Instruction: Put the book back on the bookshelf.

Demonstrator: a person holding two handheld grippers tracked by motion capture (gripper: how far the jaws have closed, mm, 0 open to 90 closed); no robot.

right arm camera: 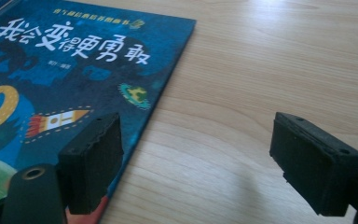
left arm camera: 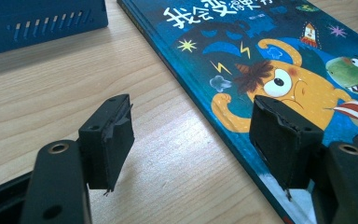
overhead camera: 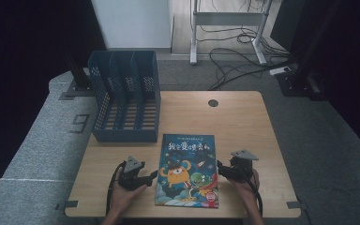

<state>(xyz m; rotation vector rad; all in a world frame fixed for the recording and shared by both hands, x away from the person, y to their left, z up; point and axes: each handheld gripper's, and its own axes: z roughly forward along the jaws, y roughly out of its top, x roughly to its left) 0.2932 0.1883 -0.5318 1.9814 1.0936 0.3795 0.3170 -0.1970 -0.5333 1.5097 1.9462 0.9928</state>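
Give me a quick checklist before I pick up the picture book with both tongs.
1. Left tongs open: ok, jaws wide apart.
2. Right tongs open: ok.
3. Book lying flat on the table, cover up: ok.
4. Tongs on opposite sides of the book: ok, the left set straddles its left edge, the right set its right edge.
5. Jaws low enough to get under the edges: cannot tell.
6. File rack upright, slots open toward the book: ok.

A wooden table (overhead camera: 243,117) is set on grey carpet (overhead camera: 37,140). Beyond it, a white panel (overhead camera: 131,23) and a metal stand (overhead camera: 227,28) are seen, cables (overhead camera: 236,58) strewn beneath, dark curtains flanking.
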